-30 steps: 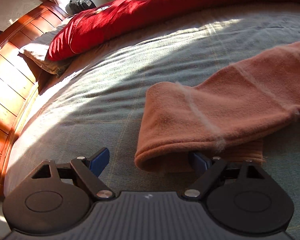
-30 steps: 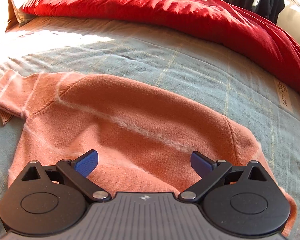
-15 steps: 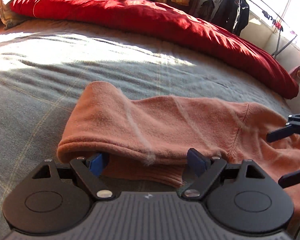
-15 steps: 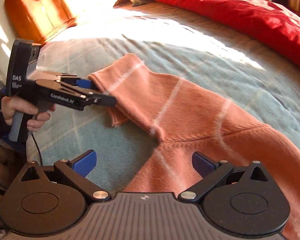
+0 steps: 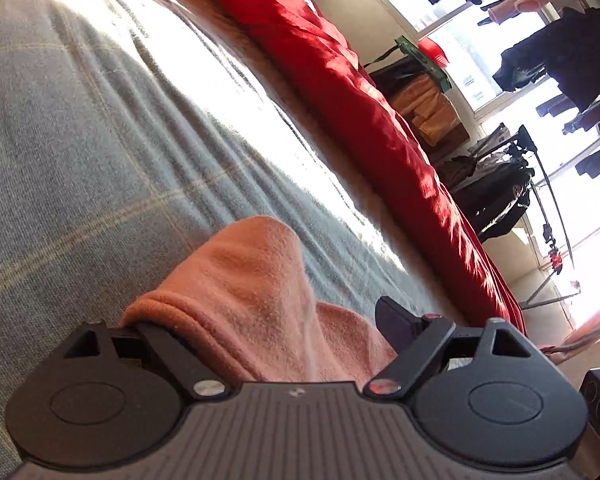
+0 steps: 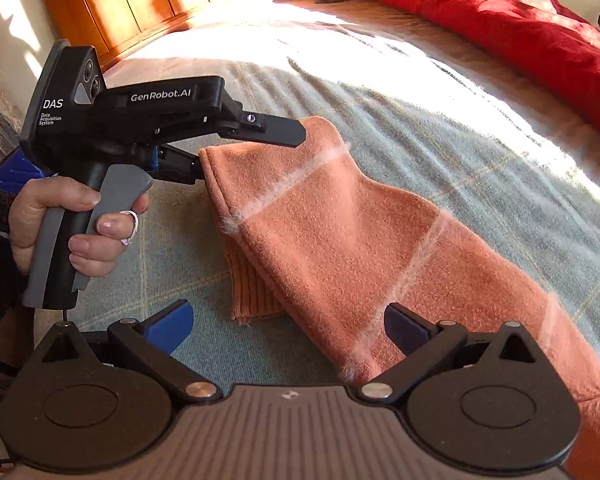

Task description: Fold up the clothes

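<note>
Orange sweater (image 6: 380, 240) lies on the bed (image 6: 480, 120), on the grey-green plaid blanket, sleeve end toward the bed's near edge, ribbed cuff (image 6: 252, 296) peeking out under the folded sleeve. Left tongs (image 6: 260, 148) held in a hand (image 6: 72, 224) at the sleeve's folded end: upper finger above the fabric, lower finger below it, so the fold sits between the jaws. Jaws have just been closing a little but remain wide; pads not seen pressing the cloth. Left wrist view: sleeve end (image 5: 260, 300) bunched between the fingers, draped over the left one. Right tongs (image 6: 288, 328) wide open, holding nothing, over the sleeve further along; right finger over orange fabric, left finger over bare blanket. Red duvet (image 6: 520, 20) along the bed's far edge.
</note>
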`<state>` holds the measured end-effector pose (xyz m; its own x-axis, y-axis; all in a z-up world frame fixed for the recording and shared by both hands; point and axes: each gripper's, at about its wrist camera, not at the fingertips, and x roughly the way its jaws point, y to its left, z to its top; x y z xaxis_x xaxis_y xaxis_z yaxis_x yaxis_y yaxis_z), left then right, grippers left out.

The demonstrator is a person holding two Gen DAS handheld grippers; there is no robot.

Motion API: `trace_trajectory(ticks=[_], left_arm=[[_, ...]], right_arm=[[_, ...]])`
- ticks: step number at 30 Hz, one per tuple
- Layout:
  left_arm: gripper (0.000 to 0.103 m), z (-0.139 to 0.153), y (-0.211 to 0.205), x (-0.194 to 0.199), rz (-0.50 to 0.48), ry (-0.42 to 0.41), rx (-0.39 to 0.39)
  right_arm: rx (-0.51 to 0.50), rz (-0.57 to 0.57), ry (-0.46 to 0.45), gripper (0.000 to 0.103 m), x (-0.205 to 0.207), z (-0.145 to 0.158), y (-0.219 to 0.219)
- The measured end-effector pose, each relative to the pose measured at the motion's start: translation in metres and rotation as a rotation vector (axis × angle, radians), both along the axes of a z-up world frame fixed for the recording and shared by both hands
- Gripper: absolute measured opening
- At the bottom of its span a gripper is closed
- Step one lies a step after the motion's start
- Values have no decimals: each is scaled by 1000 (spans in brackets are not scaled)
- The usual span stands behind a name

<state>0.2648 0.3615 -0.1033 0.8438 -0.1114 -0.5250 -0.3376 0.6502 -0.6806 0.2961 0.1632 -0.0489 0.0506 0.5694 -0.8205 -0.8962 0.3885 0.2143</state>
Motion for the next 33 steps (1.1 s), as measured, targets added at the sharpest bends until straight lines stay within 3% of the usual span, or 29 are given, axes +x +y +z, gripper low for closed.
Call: trace_trajectory(ticks=[1, 4, 8, 10, 11, 16, 20, 26, 29, 33], left_arm=[[77, 2, 2, 1, 30, -6, 10], [67, 22, 6, -3, 96, -13, 143], [65, 50, 3, -15, 147, -19, 347], [66, 55, 0, -18, 147, -12, 410], [69, 53, 0, -18, 131, -3, 397], [73, 14, 20, -6, 72, 38, 123], [73, -3, 39, -2, 199, 54, 64], [69, 27, 63, -26, 406, 39, 261], [69, 44, 68, -40, 472, 76, 419], [70, 57, 67, -48, 456, 168, 588]], right_arm=[[-5, -2, -1, 103, 0, -4, 2], [-42, -6, -22, 103, -3, -16, 6], [-70, 10, -60, 103, -12, -25, 5], [-79, 14, -69, 103, -13, -26, 5], [-80, 12, -67, 103, -13, -26, 5], [-73, -18, -30, 103, -7, -26, 2], [-76, -23, -33, 103, -9, -27, 4], [-88, -10, -63, 103, -15, -28, 5], [-91, -12, -71, 103, -19, -25, 7], [-44, -24, -85, 103, -21, -14, 12]])
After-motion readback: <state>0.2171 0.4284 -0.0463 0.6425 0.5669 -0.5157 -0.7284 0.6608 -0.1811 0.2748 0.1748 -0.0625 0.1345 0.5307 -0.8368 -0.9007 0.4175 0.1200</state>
